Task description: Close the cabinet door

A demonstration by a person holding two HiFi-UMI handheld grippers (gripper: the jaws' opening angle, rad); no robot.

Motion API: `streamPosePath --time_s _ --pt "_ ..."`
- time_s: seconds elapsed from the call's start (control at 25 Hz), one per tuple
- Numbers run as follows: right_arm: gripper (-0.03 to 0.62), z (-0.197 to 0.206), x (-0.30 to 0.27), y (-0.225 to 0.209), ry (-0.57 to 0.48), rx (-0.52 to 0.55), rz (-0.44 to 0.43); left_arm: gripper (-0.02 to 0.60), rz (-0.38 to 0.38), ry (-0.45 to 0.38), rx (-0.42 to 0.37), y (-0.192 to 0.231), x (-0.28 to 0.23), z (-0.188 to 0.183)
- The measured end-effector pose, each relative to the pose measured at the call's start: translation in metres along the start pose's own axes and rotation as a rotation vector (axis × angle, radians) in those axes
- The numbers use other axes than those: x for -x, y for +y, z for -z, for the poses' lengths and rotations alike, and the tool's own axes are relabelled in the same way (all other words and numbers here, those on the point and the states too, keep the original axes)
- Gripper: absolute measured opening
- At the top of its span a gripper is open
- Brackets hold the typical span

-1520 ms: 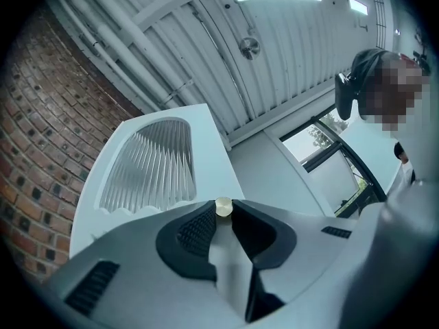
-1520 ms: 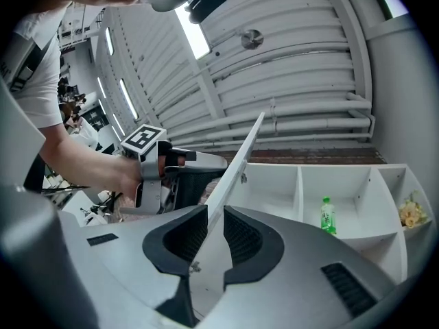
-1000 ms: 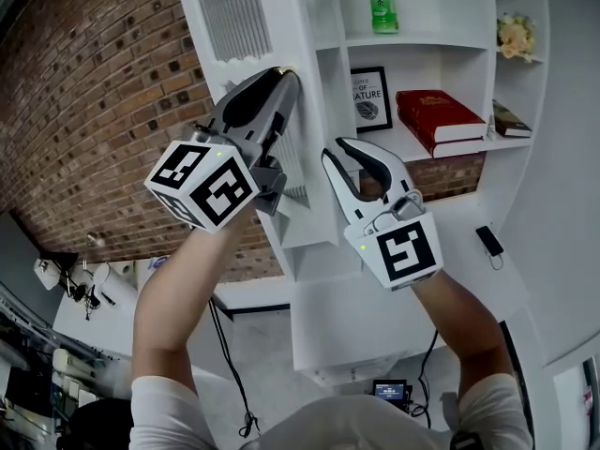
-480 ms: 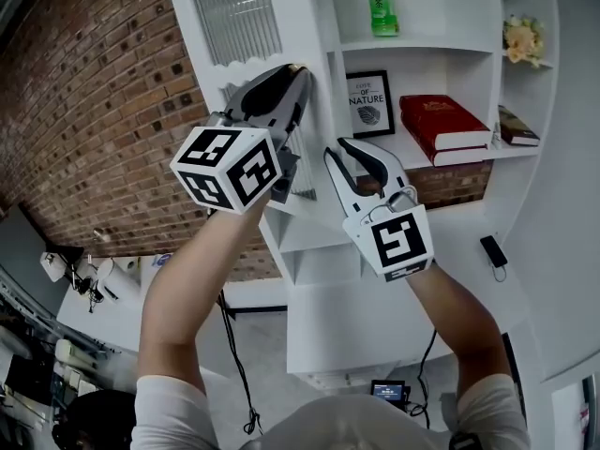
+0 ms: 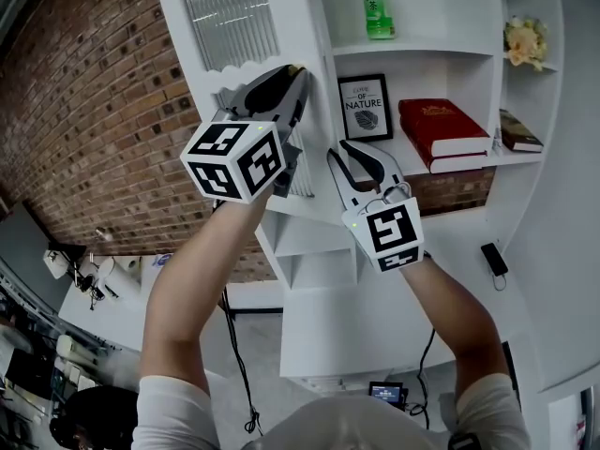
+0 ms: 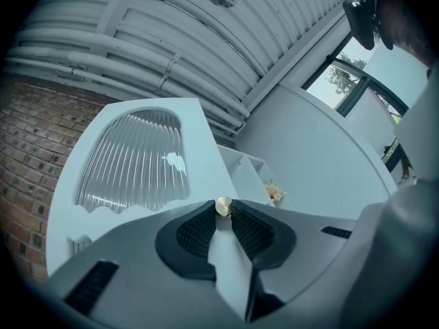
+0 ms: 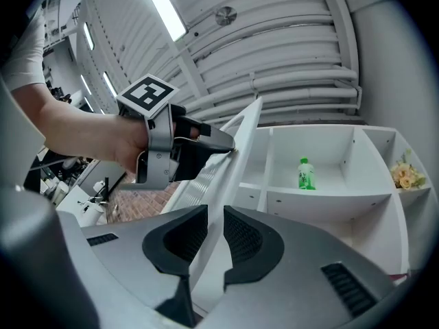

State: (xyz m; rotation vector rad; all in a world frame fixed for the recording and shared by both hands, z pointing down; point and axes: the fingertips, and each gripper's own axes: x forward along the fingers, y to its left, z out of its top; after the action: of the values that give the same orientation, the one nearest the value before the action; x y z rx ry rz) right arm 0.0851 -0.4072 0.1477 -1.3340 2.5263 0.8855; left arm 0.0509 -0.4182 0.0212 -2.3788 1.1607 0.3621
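The white cabinet door (image 5: 300, 36), with a ribbed glass pane (image 5: 230, 17), stands partly open in front of the shelves. My left gripper (image 5: 298, 71) is shut on the door's free edge right by a small round metal knob (image 6: 223, 206); the pads (image 6: 195, 232) press both faces of the door. Lower on the same edge, my right gripper (image 5: 349, 150) has the door edge (image 7: 209, 252) running between its jaws and filling the narrow gap. The right gripper view also shows the left gripper (image 7: 232, 146) higher up on the door.
Behind the door are open white shelves with a green bottle (image 5: 375, 3), a framed print (image 5: 364, 106), a red book (image 5: 441, 129) and flowers (image 5: 523, 40). A brick wall (image 5: 84, 111) is on the left. A small black device (image 5: 494, 259) hangs at the right.
Both grippers have moved to the right together, and the door has swung with them toward the shelves. The jaws have kept their hold.
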Motion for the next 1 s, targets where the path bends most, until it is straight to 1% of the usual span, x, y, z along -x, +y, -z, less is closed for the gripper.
streamPosePath --time_s 0.16,0.28,0.76,1.0 --pt "0.089 0.015 -0.01 -0.006 0.031 0.018 -0.005 0.077 -0.008 0.007 -0.006 0.001 -0.013 0.005" --pt "0.089 0.025 -0.017 -0.015 0.045 0.009 -0.002 0.077 -0.01 0.008 -0.011 0.002 -0.022 0.007" --pt "0.067 0.049 -0.041 -0.038 0.057 -0.002 0.019 0.08 -0.031 0.043 -0.017 0.013 -0.054 0.026" --pt "0.067 0.061 -0.054 -0.048 0.066 -0.002 0.028 0.081 -0.046 0.07 -0.038 0.02 -0.069 0.036"
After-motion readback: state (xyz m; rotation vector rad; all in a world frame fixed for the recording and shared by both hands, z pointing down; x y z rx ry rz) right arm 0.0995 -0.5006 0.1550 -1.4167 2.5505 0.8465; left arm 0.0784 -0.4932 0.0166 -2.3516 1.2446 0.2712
